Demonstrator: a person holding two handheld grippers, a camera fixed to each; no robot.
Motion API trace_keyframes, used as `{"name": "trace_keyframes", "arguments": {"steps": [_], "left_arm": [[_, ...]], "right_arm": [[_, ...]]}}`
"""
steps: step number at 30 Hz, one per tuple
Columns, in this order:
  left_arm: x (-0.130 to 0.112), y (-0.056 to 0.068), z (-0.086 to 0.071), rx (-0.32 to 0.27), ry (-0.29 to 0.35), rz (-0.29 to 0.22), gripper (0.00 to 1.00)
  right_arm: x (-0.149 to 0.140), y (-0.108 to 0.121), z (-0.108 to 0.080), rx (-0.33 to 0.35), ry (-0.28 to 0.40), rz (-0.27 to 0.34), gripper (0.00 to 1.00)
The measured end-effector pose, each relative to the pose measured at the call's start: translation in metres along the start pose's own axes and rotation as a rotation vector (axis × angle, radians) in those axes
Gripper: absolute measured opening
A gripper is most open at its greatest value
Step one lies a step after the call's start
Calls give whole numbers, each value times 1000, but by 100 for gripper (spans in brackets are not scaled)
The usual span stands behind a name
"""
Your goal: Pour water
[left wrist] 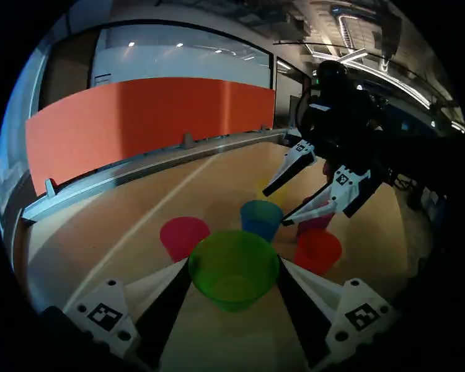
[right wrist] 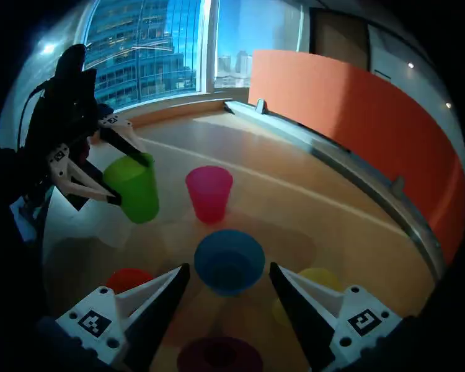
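A translucent green cup (left wrist: 232, 273) stands upright between the fingers of my left gripper (left wrist: 232, 263), which is shut on it. In the right gripper view the same green cup (right wrist: 133, 186) sits at the left in the left gripper (right wrist: 132, 181), held by a person in dark clothing. A blue cup (right wrist: 229, 260) stands between the spread fingers of my right gripper (right wrist: 228, 270), with a small gap on each side. From the left gripper view, the open right gripper (left wrist: 276, 206) reaches toward the blue cup (left wrist: 260, 217) from the right.
On the wooden table (left wrist: 146, 204) also stand a pink cup (right wrist: 209, 192), a red cup (left wrist: 317, 249), a yellow cup (right wrist: 316, 279) and a dark purple cup (right wrist: 220, 354). A metal rail (left wrist: 139, 167) and an orange panel (left wrist: 146, 118) border the table's far side.
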State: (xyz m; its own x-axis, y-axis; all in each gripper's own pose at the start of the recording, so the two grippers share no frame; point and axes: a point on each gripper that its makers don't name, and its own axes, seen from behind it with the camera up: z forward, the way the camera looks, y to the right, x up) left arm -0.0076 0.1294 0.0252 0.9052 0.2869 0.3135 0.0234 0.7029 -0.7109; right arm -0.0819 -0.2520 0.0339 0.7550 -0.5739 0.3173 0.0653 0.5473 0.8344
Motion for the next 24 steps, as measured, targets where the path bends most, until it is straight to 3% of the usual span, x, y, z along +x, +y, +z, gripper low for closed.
{"name": "trace_keyframes", "arguments": {"steps": [15, 24], "left_arm": [[-1, -8, -5, 6, 15, -25, 89], [-1, -8, -7, 11, 11, -24, 89]], "right_arm": [[-6, 2, 19, 3, -81, -8, 100], [-7, 0, 28, 12, -96, -3, 96]]}}
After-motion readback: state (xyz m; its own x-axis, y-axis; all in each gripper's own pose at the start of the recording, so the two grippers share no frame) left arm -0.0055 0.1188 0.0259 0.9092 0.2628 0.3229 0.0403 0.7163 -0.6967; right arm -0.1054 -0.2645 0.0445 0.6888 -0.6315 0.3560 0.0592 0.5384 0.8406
